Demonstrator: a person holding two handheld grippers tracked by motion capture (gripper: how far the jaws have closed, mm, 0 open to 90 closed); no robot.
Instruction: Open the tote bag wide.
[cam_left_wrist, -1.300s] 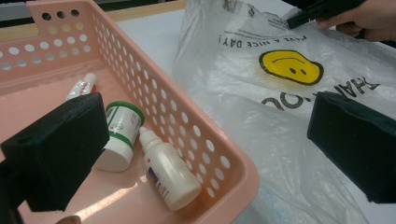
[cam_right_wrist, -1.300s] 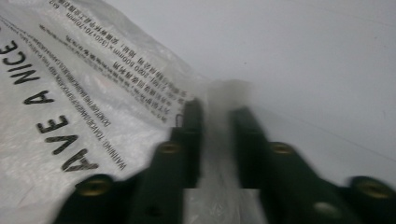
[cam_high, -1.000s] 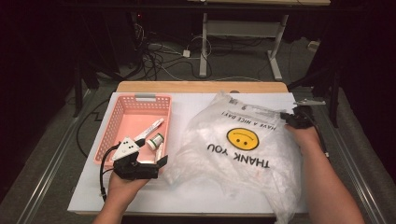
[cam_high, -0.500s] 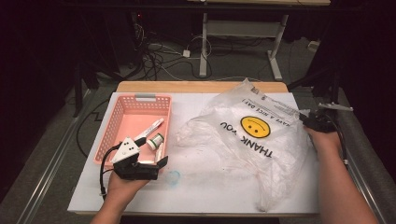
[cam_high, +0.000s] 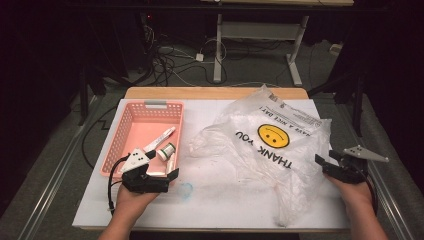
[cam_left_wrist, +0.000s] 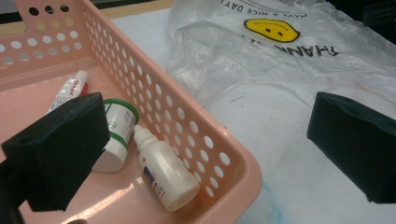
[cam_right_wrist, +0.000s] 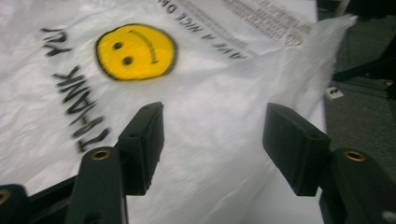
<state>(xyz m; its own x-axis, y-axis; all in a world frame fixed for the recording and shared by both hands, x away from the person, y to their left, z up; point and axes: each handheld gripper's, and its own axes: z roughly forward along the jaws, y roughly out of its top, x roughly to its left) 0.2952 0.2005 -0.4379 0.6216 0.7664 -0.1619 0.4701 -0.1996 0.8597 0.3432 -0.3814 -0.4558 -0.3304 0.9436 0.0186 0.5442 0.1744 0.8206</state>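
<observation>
- We see the bag (cam_high: 270, 150) lying flat on the table (cam_high: 220, 200), right of the basket (cam_high: 127, 132).
- Our right gripper (cam_high: 327, 165) hovers at the bag's right edge, jaws apart, empty.
- Our left gripper (cam_high: 167, 176) sits at the basket's near corner, jaws wide apart.

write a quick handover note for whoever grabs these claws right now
Left claw: open, holding nothing, at the near right corner of the pink basket.
Right claw: open, holding nothing, at the right edge of the plastic bag.
In the basket: a tube, a green-rimmed jar and a white dropper bottle.
Done: bag lies spread on the table.
Left: probably moving the basket items into the bag; nothing visibly inside it yet.
</observation>
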